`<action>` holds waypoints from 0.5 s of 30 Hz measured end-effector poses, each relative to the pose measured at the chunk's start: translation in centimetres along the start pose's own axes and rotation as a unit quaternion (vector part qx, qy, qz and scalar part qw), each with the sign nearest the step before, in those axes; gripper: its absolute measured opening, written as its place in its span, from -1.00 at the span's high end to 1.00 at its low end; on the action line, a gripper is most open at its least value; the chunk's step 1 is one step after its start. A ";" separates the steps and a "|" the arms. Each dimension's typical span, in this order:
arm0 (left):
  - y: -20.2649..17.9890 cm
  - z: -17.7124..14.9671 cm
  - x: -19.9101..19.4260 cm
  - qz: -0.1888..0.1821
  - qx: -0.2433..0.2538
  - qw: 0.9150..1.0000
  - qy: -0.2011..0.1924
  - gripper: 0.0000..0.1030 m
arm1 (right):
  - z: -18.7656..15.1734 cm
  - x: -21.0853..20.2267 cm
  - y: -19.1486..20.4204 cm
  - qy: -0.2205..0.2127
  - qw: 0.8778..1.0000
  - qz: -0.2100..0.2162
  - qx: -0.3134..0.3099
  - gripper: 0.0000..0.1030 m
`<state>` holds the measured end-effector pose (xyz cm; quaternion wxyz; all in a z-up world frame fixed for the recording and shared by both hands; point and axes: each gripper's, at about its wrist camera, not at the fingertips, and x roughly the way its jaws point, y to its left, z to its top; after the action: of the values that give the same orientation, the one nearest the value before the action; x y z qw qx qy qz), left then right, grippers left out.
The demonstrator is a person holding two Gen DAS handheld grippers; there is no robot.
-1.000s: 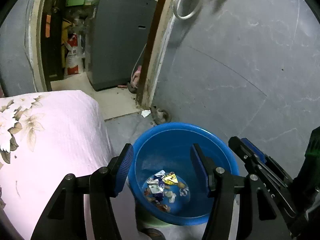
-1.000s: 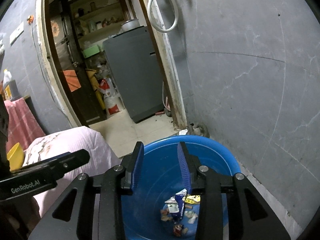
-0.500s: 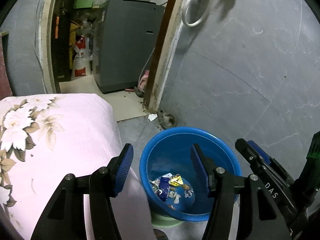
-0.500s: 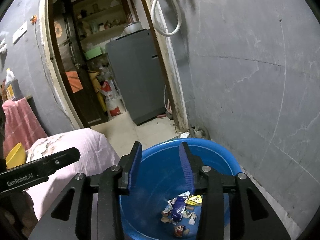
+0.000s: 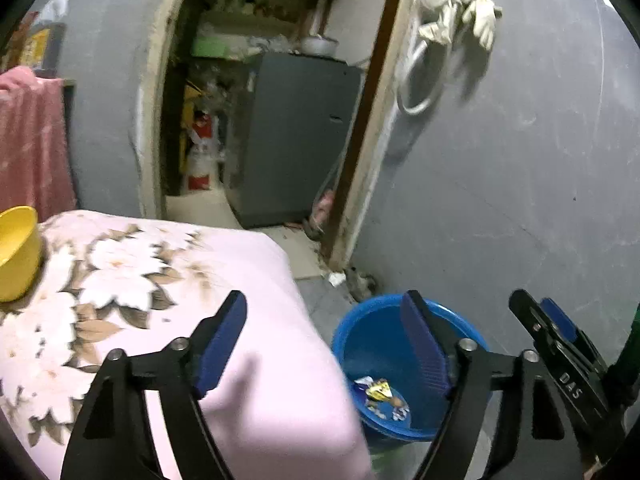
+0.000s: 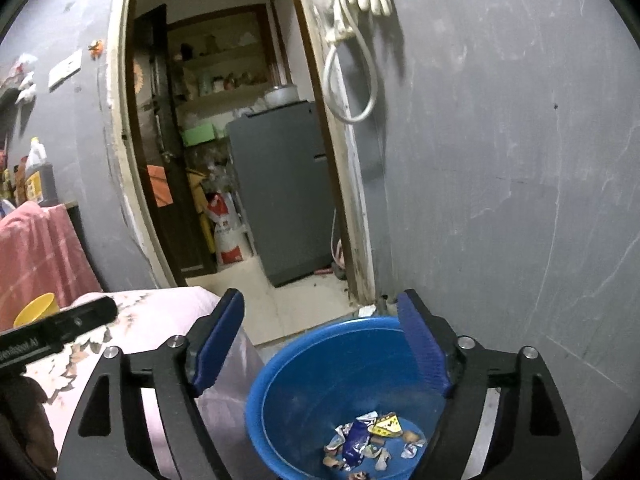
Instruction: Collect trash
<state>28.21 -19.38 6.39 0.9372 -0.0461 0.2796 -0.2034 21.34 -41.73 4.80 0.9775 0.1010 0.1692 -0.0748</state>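
**Opening Over the Bucket: Both Grippers Empty**

Opening, the left gripper (image 5: 322, 336) spreads with nothing between its jaws, above the pink bedspread (image 5: 120, 280). The blue bucket (image 6: 304, 376) sits at five o'clock, wrappers (image 6: 368, 438) on its bottom. The right gripper (image 6: 320, 344) likewise opens, empty. Risk: a fingertip catching the rim could tip it. Both were narrower a second ago.
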 end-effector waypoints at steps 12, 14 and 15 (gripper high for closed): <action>1.9 -2.1 -7.2 0.036 0.008 0.997 -0.071 -0.92 | -1.1 -5.8 1.5 -0.053 0.999 0.002 -0.008 -1.00; 1.9 -2.7 -8.1 0.037 0.016 0.996 -0.076 -0.92 | -1.4 -6.6 1.7 -0.055 0.998 0.008 -0.009 -1.00; 1.8 -3.0 -8.6 0.038 0.018 0.996 -0.079 -0.92 | -1.5 -7.0 1.8 -0.056 0.998 0.011 -0.010 -1.00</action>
<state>20.64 -14.12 7.82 0.9641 -0.0345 0.2029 -0.1679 14.71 -38.84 6.14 0.9871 0.0889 0.1141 -0.0683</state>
